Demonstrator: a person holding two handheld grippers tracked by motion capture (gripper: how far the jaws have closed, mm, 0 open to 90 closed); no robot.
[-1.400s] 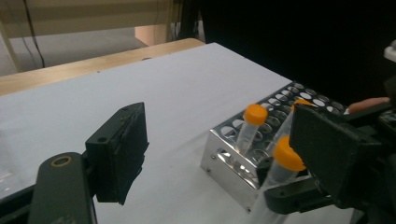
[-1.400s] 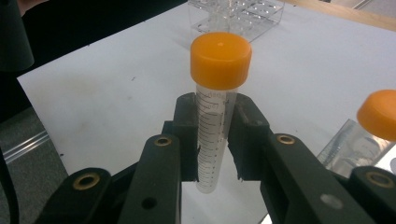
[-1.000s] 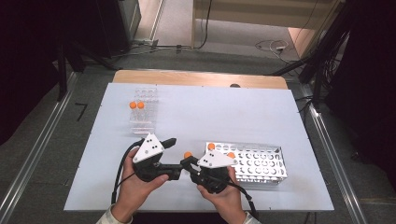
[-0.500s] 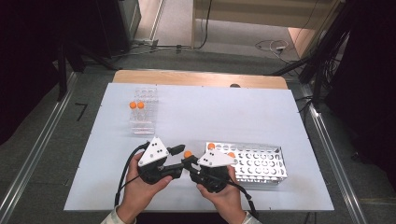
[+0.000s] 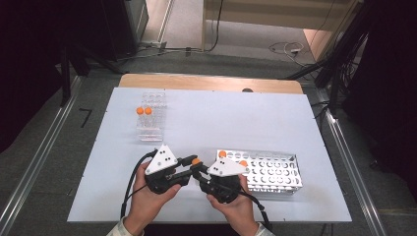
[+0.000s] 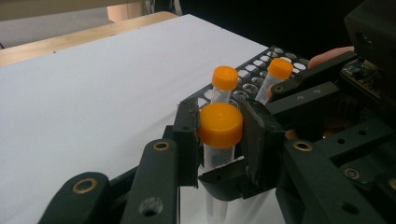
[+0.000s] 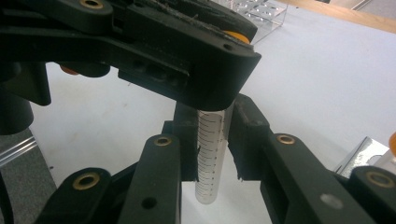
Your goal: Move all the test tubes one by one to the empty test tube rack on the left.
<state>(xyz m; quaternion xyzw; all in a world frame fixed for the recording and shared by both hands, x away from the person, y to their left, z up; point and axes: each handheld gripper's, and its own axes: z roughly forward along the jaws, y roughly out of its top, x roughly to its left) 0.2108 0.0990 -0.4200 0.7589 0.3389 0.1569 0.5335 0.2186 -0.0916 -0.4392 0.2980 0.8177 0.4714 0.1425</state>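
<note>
1. Gripping the tube [image 6: 219, 140] at its orange cap, the left claw [image 6: 218, 140] has just been closing and now clamps it.
2. The right claw [image 7: 212, 140] is clenched on the same tube's graduated body, so both hold it above the tabletop [image 5: 236, 118].
3. Just right stands the metal rack [image 5: 270, 172] with two capped tubes [image 6: 252, 79]; farther off, the clear rack [image 5: 150, 115] holds two more.
4. Judging by this, a handover or cap twist is midway; placing remains.
</note>
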